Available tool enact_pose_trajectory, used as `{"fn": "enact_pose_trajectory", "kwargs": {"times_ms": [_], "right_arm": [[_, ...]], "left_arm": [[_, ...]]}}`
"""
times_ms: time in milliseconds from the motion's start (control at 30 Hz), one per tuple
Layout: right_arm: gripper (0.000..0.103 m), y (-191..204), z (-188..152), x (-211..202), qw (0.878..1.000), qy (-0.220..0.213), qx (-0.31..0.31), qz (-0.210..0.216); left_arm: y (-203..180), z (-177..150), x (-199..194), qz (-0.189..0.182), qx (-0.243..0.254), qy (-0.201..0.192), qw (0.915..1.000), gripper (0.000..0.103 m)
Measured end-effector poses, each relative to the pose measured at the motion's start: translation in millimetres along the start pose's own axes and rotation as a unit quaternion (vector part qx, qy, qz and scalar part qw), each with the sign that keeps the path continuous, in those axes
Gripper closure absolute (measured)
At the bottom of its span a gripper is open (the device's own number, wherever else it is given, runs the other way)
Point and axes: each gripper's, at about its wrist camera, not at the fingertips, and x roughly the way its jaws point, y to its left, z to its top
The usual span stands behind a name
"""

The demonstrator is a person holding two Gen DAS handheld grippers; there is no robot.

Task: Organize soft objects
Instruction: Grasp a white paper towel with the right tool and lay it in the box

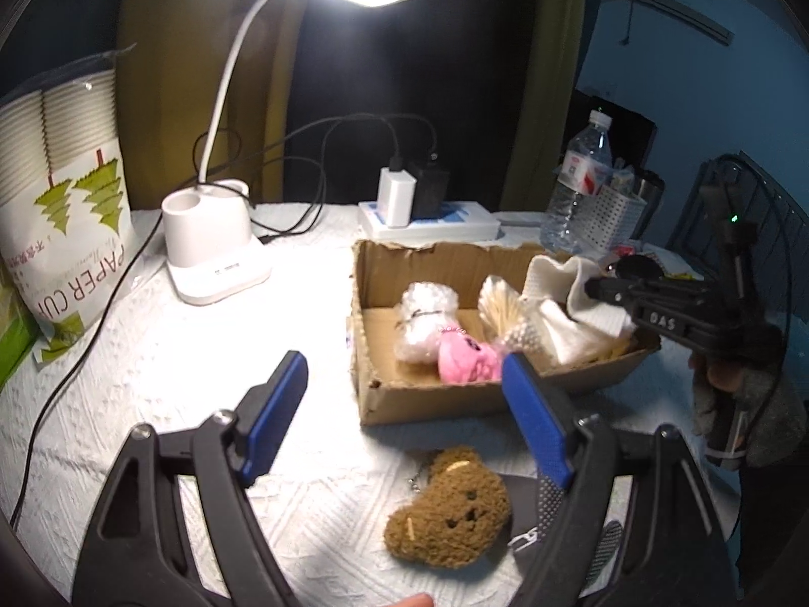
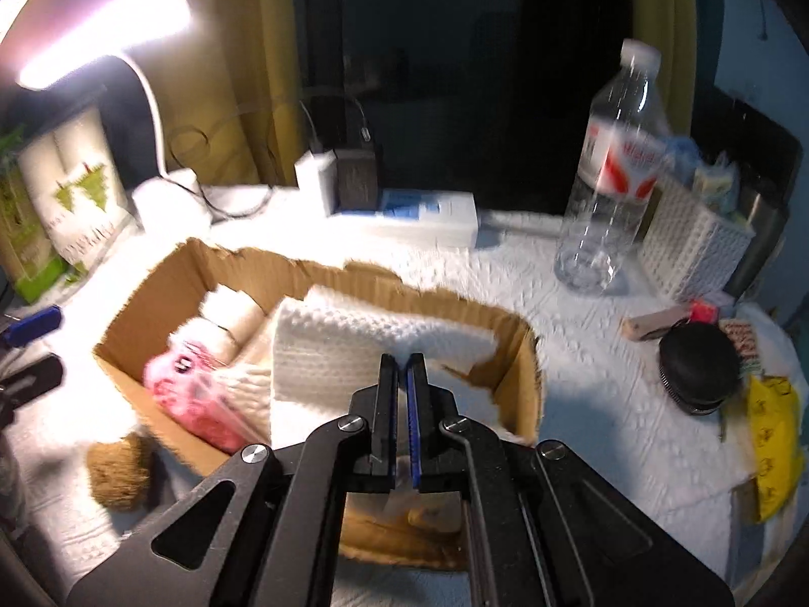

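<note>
bare cloth beside torn box (image 1: 435, 399)

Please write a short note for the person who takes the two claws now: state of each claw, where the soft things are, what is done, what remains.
Left claw: open, empty, hovering above the brown bear plush.
Right claw: shut on the white cloth, over the cardboard box.
Done: pink plush, white fluffy toy and a bagged item lie in the box.
Left: release the cloth into the box; the bear plush lies on the table in front of the box, so it likely goes in next.
</note>
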Motion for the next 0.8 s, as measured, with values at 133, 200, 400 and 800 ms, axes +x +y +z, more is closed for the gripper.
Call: {"fn": "enact_pose_trajectory", "kwargs": {"times_ms": [133,200,400,800], "right_arm": [[0.099,2,-8,22,0.999,0.036,-0.009,-0.001],[0.099,5,-11,26,0.999,0.042,-0.019,-0.008],[0.080,5,-14,11,0.999,0.032,-0.013,-0.002],[0.051,7,-21,-59,0.999,-0.034,0.002,-0.004]], "left_arm": [[-1,0,6,0.001,0.002,0.005,1.0000,0.023],[-3,-1,9,0.005,0.007,0.007,0.9999,0.023],[-7,-3,10,0.012,0.015,0.008,0.9998,0.023],[-14,-11,-22,0.018,0.014,-0.016,0.9996,0.023]]}}
